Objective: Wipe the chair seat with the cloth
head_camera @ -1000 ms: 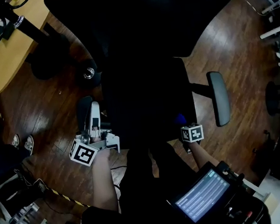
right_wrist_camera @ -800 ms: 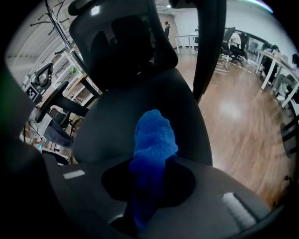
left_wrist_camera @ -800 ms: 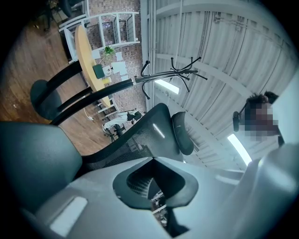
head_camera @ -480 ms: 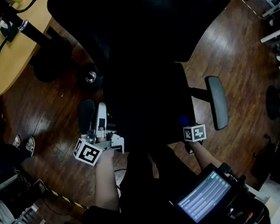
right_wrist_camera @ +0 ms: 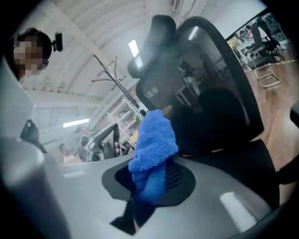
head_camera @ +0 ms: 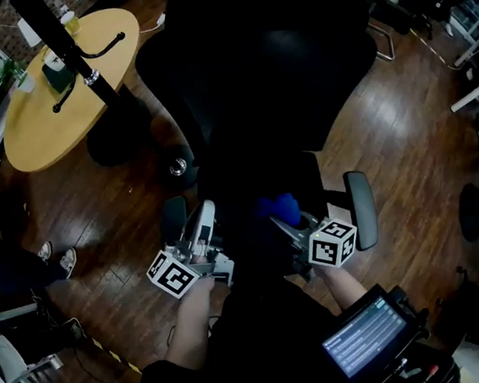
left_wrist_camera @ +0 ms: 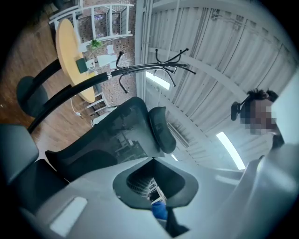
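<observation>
The right tool is pinching the blue cloth. Its jaws press on the lower part of the bunch, and the rest stands past the tips as a loose tuft. In the head view the tuft lies over the front of the chair seat, at about 11 o'clock from the tool's marker cube. In the right gripper view it shows against the backrest with air around it, so I judge it is not pressed to the seat, though contact cannot be ruled out.

The left tool has its jaws pressed together on nothing I can make out. A fleck of blue at their seam is probably the cloth beyond. This tool sits at the seat's 9 o'clock edge, just beside the left armrest.

- **Losing the cloth:** the pinch takes only a narrow part of the bunch, so drag across the seat could pull it free or roll it up, leaving a small patch to do the wiping.
- **Jaws on the seat:** lowering the tool for more pressure may bring the hard jaw tips onto the seat instead of the cloth.
- **Knocking the armrest:** a stroke toward 3 o'clock runs close to the right armrest.
- **Chair moving:** a chair like this may turn or roll on the wooden floor when pushed, unless the left tool steadies it.
- **Missed areas:** the seat is black and dim from above, so unwiped patches would be hard to spot.

The round table at 10 o'clock is well apart.
</observation>
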Tool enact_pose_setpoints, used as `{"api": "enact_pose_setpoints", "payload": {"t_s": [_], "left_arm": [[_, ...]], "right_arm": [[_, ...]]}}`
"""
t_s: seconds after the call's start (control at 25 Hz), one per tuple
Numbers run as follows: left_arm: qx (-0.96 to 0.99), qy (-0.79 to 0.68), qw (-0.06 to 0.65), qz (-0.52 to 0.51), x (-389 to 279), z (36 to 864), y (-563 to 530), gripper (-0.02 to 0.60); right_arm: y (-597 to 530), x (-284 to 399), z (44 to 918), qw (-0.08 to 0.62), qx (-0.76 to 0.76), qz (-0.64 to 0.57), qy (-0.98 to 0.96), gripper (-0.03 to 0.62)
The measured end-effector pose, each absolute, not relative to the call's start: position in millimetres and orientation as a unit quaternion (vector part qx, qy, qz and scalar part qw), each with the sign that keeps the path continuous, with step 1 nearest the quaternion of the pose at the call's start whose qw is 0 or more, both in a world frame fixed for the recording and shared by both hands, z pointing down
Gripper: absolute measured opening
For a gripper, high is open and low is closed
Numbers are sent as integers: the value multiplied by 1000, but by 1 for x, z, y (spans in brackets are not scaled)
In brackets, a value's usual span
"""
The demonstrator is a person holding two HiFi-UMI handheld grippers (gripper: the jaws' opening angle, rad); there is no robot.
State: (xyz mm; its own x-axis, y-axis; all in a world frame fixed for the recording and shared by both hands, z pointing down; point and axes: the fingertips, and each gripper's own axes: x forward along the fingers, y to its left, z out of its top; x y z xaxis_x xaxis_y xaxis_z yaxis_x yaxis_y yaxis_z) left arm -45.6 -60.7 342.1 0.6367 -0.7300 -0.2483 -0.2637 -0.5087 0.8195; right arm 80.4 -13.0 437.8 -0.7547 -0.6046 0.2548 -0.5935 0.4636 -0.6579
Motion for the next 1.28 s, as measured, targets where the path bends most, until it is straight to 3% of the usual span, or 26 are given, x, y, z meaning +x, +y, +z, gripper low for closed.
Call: {"api": "enact_pose_setpoints", "payload": {"t_s": [0.16, 0.36, 0.92, 1.28], "left_arm": [[825, -282, 374, -316, -36, 281, -39, -8], [840, -265, 356, -313, -28, 246, -10, -8], [853, -256, 328, -314, -8, 220, 44, -8], [852, -211, 342, -336, -56, 217, 114, -8]], "right_arm": [[1, 80, 321, 85, -315, -321, 889, 64], [24, 96, 252, 136, -292, -262, 910, 64], [76, 103, 228, 182, -253, -245, 918, 64], [161, 42, 234, 174, -281, -253, 909, 64]]}}
